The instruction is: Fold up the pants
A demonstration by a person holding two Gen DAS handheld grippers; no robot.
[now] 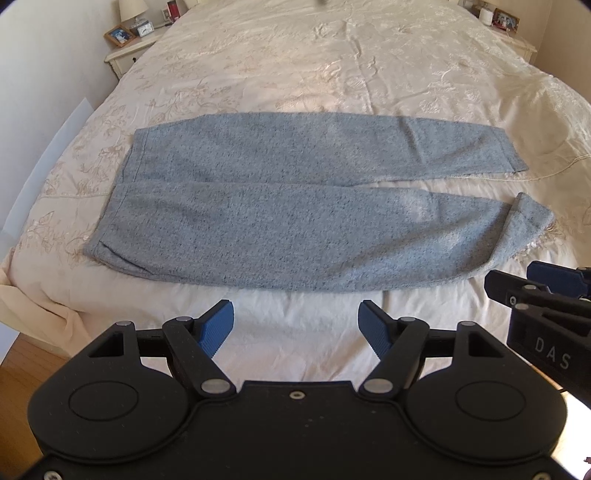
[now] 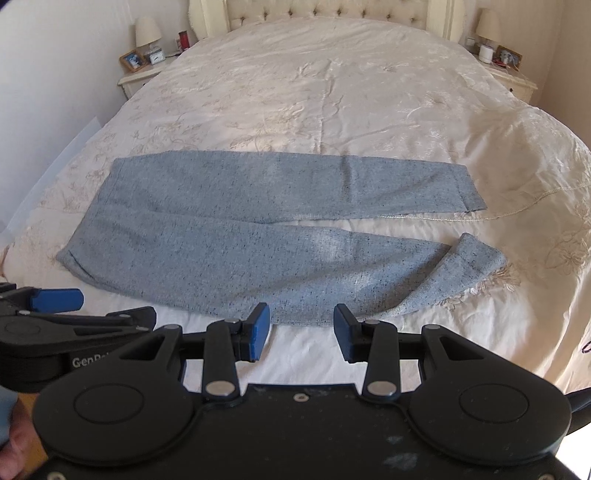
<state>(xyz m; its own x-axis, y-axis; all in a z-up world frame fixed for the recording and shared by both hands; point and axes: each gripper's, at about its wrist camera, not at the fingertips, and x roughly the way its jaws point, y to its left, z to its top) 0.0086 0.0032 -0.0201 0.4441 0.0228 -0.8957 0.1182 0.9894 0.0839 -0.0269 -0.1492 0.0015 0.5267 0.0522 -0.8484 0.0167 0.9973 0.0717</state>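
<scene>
Grey-blue flecked pants (image 1: 280, 206) lie flat across the cream bedspread, waistband to the left, both legs running right. The far leg (image 2: 332, 188) lies straight. The near leg's cuff (image 2: 469, 266) is turned up and folded over. My left gripper (image 1: 295, 328) hovers open above the bare bedspread just short of the near leg's edge, with nothing between its blue pads. My right gripper (image 2: 301, 332) is open too, its blue fingertips level with the near leg's lower edge, apart from the cloth. Each gripper shows in the other's view, the right one (image 1: 517, 288) at the side, the left one (image 2: 74, 302) likewise.
The bed (image 2: 332, 92) fills both views, with a tufted headboard (image 2: 325, 14) at the back. A nightstand (image 2: 136, 79) with a lamp and photo frame stands at the back left, another nightstand (image 2: 513, 79) at the back right. Wooden floor (image 1: 22, 365) shows at the lower left.
</scene>
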